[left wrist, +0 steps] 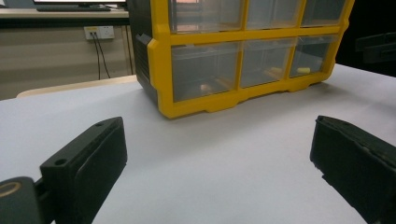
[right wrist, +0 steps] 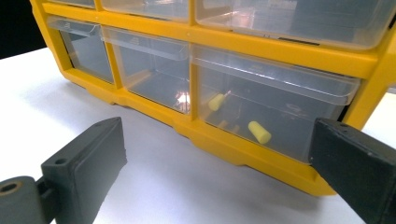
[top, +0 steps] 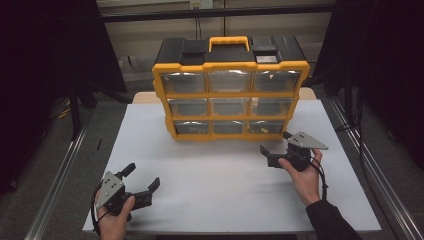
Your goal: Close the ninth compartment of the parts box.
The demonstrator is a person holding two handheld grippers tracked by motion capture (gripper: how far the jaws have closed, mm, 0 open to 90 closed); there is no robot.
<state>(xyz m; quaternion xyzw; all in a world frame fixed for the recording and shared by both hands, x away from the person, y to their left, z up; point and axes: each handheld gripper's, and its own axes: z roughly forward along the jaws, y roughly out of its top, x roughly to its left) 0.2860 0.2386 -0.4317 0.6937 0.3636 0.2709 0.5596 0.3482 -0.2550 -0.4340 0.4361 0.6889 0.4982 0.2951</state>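
Near the front left corner of the white table (top: 210,180), a hand holds the left tongs (top: 143,176). Their two black jaws are spread wide with nothing between them, and they hang just over the table top. A bit farther in, toward the right edge, another hand holds the right tongs (top: 274,144). These jaws are spread wide too and pinch nothing. They sit close to the bottom right drawer (right wrist: 275,109) of the yellow and black drawer box (top: 231,90), but do not touch it. That clear drawer is shut, and two small yellow pieces (right wrist: 259,132) lie inside it. The box stands upright near the back edge of the table, in the middle, with nine clear drawers facing the person.
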